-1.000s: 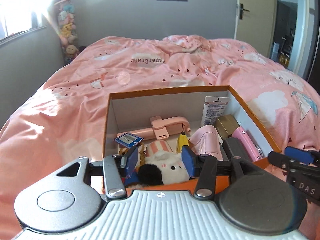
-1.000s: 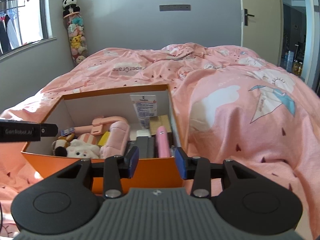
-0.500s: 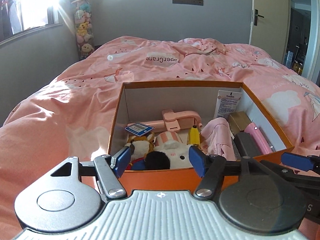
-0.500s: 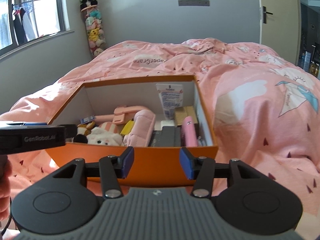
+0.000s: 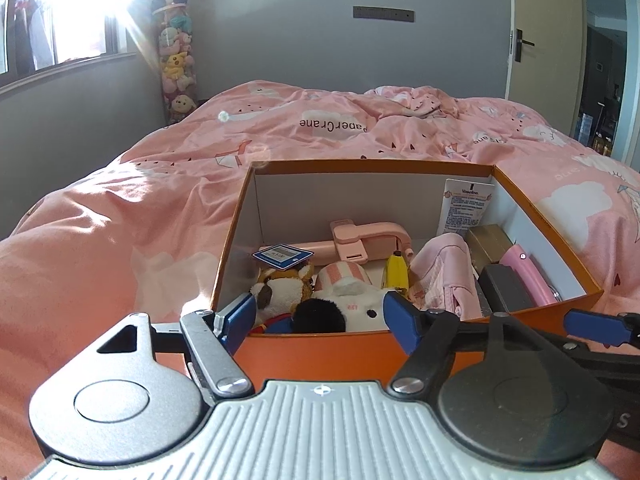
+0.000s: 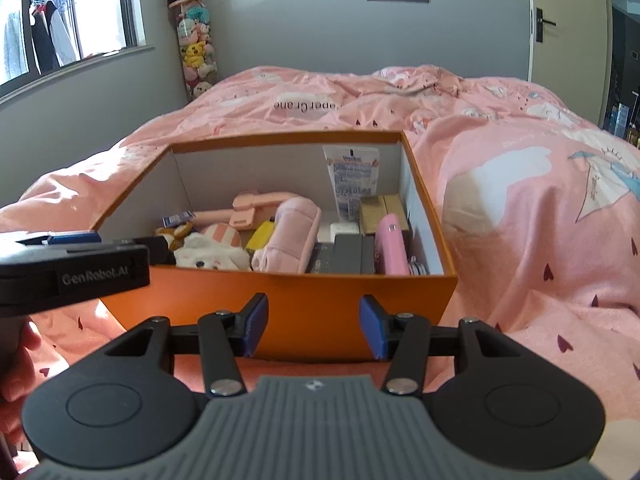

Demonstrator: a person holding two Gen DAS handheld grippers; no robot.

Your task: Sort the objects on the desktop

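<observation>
An orange box point(image 5: 320, 354) lies on the pink duvet, full of small things: a white plush point(image 5: 360, 306), a brown plush point(image 5: 280, 286), a pink clamp point(image 5: 360, 238), a pink pouch point(image 5: 444, 272) and a Vaseline tube point(image 5: 466, 204). My left gripper point(image 5: 320, 322) hangs just before the box's near wall, its jaws opening with nothing between them. My right gripper point(image 6: 314, 330) is open and empty in front of the same box point(image 6: 320, 292). The left gripper point(image 6: 72, 272) shows at the left of the right wrist view.
The pink duvet point(image 6: 520, 220) spreads around the box on all sides. A tall tube of plush toys point(image 6: 196, 40) stands in the far corner. A window is at the left and a door point(image 6: 568, 20) at the right. A hand point(image 6: 16, 364) shows low at the left.
The left jaws have spread apart, away from the plush toys they framed. Both grippers have drawn back and sunk a little, so the box's near wall now shows. The right jaws also widened.
</observation>
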